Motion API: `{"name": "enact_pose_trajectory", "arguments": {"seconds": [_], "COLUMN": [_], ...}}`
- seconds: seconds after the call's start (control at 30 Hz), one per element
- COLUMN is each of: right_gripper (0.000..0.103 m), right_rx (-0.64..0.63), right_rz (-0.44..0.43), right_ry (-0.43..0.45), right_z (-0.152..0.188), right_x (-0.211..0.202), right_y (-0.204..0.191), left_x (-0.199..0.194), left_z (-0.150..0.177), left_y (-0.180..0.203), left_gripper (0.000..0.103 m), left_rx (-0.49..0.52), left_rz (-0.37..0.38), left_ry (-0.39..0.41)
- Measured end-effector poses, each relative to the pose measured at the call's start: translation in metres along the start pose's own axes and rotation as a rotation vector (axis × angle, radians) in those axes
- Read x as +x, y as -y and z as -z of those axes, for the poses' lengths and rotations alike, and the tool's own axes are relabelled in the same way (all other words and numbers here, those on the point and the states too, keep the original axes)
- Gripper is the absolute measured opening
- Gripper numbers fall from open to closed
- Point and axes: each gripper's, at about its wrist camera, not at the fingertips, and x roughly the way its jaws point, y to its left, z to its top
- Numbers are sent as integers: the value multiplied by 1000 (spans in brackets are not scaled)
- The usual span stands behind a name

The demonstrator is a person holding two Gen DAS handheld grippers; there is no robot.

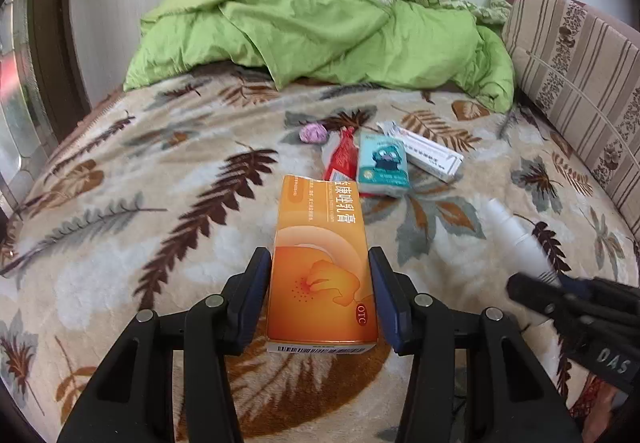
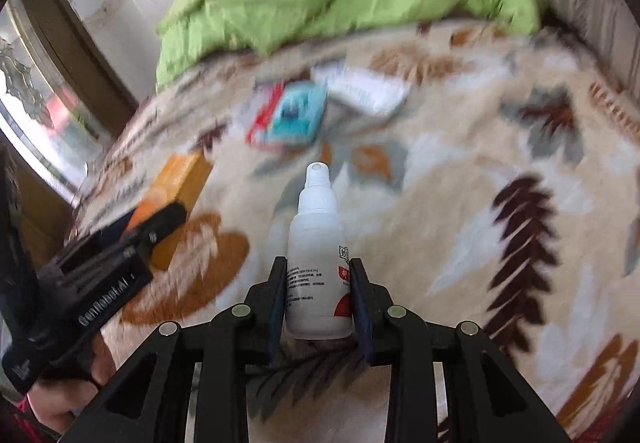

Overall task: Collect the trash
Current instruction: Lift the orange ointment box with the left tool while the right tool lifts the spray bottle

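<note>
An orange medicine box [image 1: 322, 267] is clamped between the pads of my left gripper [image 1: 320, 267], lifted a little over the leaf-patterned blanket [image 1: 140, 203]. My right gripper [image 2: 318, 279] is shut on a white spray bottle [image 2: 316, 243] with a red label, nozzle pointing away. In the left wrist view the bottle [image 1: 516, 235] and the right gripper [image 1: 536, 287] show at the lower right. The right wrist view shows the orange box [image 2: 180, 183] and the left gripper [image 2: 160, 219] at the left. Farther back lie a teal tissue pack [image 1: 382, 167], a red wrapper [image 1: 342, 159], a white carton [image 1: 430, 153] and a pink wad [image 1: 314, 133].
A crumpled green quilt [image 1: 320, 23] is heaped at the far end of the bed. A striped cushion [image 1: 580, 83] lines the right side. A window frame [image 1: 48, 43] and wall stand at the left. A person's hand [image 2: 60, 403] holds the left gripper.
</note>
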Motion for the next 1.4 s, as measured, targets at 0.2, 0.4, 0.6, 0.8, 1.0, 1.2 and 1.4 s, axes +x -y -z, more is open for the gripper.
{"name": "enact_pose_trajectory", "arguments": {"seconds": [0.2,0.4,0.6,0.8,1.0,1.2,1.4], "right_gripper": [31,31,31,31,31,31,31], "right_rx": [-38,-32,-34,-32,-15,21,95], "right_rz": [23,13,9,1,-11,-34,-64], "right_ry": [131,145,150,153,162,172,177], "right_z": [-2,-1,0,0,0,3,11], "right_x": [-26,-28,-28,-28,-31,-38,-48], "right_y": [-12,-14,-15,-15,-13,-10,2], "left_x": [-7,-10,-11,-11,-13,-16,-24], "left_z": [-2,-2,-1,-2,1,2,7], "left_y": [2,4,4,6,6,10,19], "left_gripper": [48,48,48,48,48,48,48], "left_rx": [25,38,40,45,58,74,96], "left_rz": [-33,-39,-41,-43,-43,-35,-8], "left_ry": [39,47,48,49,48,47,44]}}
